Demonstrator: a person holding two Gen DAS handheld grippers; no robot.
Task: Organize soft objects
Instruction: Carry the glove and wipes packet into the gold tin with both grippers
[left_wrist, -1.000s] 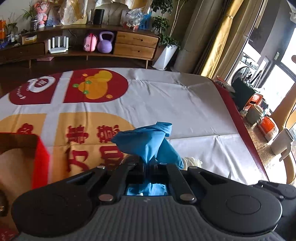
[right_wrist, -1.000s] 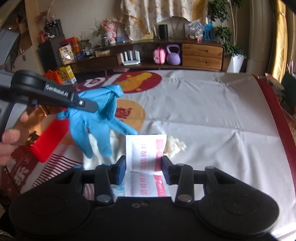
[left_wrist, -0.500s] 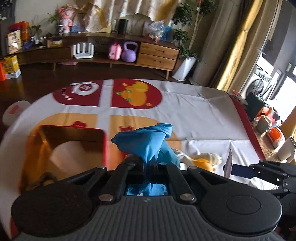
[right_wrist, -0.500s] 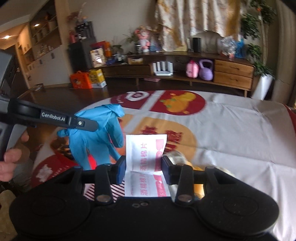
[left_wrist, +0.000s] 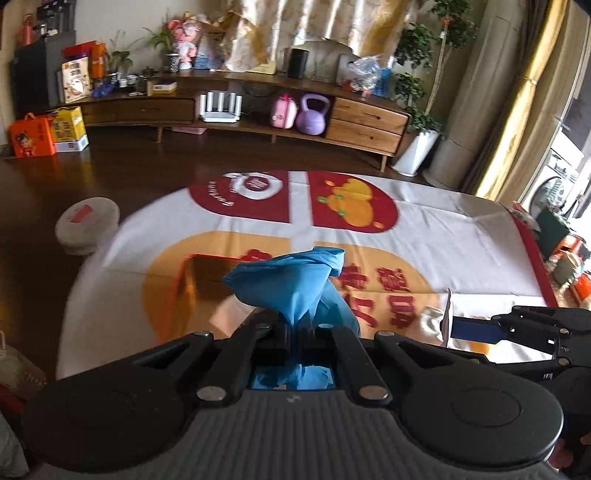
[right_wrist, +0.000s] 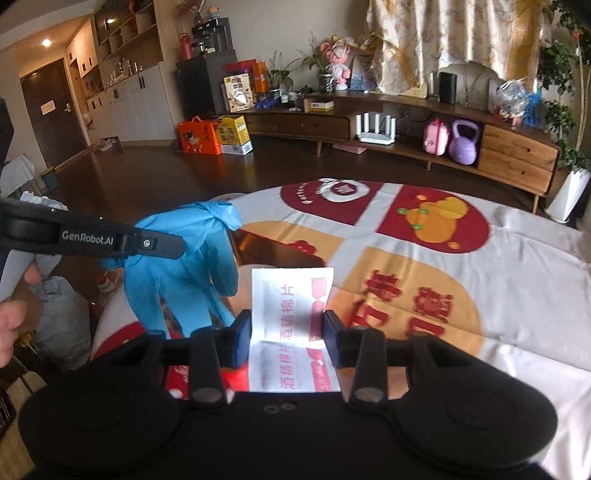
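Observation:
My left gripper (left_wrist: 295, 332) is shut on a blue rubber glove (left_wrist: 291, 284) and holds it above the open red box (left_wrist: 195, 288) on the table. The glove also hangs in the right wrist view (right_wrist: 184, 266), under the left gripper (right_wrist: 162, 245). My right gripper (right_wrist: 288, 332) is shut on a white packet with pink print (right_wrist: 291, 325), held upright just right of the glove. In the left wrist view the right gripper (left_wrist: 465, 328) shows at the right edge with the packet (left_wrist: 447, 317) seen edge-on. A pale soft object (left_wrist: 428, 321) lies behind it.
The table wears a white cloth (left_wrist: 461, 236) with red and orange prints. The red box's far wall (right_wrist: 280, 251) shows behind the packet. A grey round stool (left_wrist: 86, 230) stands left of the table. A wooden sideboard (right_wrist: 517, 158) runs along the far wall.
Both grippers have moved left together with the glove and the packet, from the cloth's middle to over the red box. Neither grip has changed.

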